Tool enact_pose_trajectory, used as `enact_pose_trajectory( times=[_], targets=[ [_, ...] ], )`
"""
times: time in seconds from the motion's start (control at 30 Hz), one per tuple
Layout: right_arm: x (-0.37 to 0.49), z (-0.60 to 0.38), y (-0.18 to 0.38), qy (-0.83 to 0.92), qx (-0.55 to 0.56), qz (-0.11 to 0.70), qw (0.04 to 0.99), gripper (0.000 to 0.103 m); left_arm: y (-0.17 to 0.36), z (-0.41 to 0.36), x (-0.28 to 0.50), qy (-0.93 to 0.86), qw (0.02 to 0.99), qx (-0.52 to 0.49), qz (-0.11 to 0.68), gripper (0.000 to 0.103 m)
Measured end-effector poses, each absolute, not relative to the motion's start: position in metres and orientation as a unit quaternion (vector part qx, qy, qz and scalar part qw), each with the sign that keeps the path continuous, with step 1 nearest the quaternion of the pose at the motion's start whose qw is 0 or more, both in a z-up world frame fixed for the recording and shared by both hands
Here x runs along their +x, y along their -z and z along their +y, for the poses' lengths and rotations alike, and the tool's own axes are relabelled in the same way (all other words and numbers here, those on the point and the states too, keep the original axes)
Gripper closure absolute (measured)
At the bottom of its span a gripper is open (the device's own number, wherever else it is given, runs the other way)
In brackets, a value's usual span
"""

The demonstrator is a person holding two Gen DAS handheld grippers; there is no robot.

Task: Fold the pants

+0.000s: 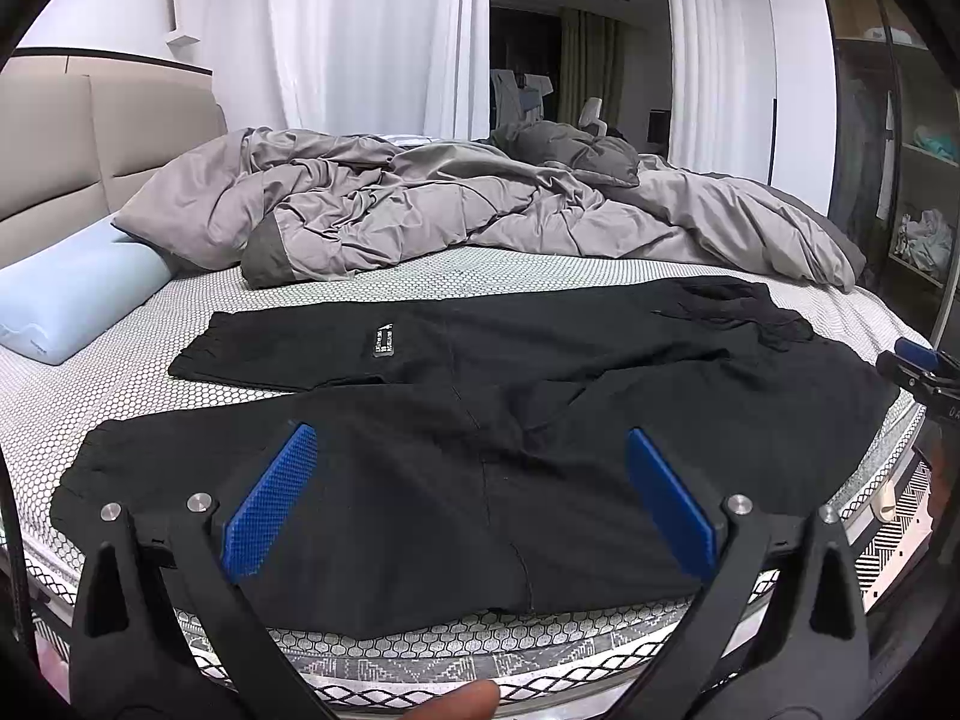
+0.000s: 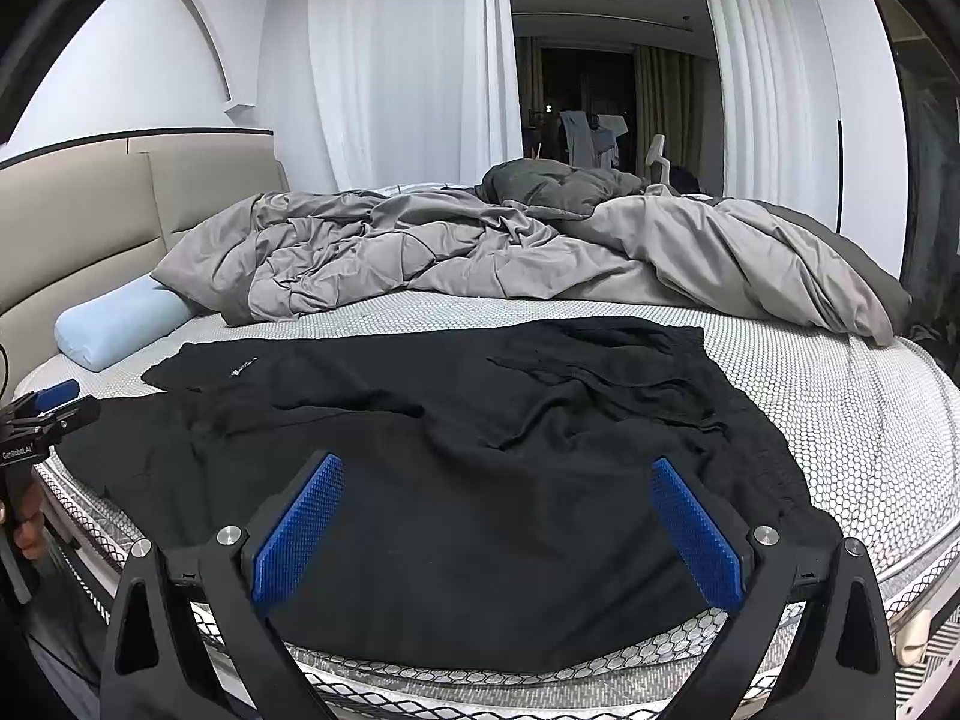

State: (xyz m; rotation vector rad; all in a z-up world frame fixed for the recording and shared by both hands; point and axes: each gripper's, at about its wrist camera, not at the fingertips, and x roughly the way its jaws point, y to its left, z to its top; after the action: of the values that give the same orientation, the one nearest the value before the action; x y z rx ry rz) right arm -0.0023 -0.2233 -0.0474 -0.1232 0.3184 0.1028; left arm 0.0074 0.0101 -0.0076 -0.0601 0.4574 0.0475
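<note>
since black pants (image 1: 480,420) lie spread flat on bed (image 1: 150,372), legs toward pillow (image 1: 72,306), expect soft, limp cloth. both grippers, left gripper (image 1: 474,501) and right gripper (image 2: 498,531): fingers apart, empty. you pinch near hem and waistband.

wrist views, bed edge, shared pants (image 1: 480,420)

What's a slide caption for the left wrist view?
Open left gripper hovers over black pants spread flat on the mattress, rumpled grey duvet behind.
</note>
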Motion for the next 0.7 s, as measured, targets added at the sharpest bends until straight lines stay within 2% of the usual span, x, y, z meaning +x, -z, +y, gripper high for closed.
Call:
enact_pose_trajectory(
  times=[0.4, 0.57, 0.7],
  targets=[
    [0.001, -0.225, 0.047, -0.052, -0.059, 0.164, 0.983, 0.000, 0.006, 0.032, 0.007, -0.031, 0.972, -0.060, 0.227, 0.001],
    [0.008, -0.231, 0.037, -0.058, -0.066, 0.188, 0.978, 0.000, 0.005, 0.070, 0.000, -0.077, 0.966, -0.085, 0.230, 0.001],
    [0.012, -0.245, 0.025, -0.059, -0.104, 0.199, 0.973, 0.000, 0.012, 0.129, -0.020, -0.121, 0.951, -0.152, 0.240, 0.001]
  ],
)
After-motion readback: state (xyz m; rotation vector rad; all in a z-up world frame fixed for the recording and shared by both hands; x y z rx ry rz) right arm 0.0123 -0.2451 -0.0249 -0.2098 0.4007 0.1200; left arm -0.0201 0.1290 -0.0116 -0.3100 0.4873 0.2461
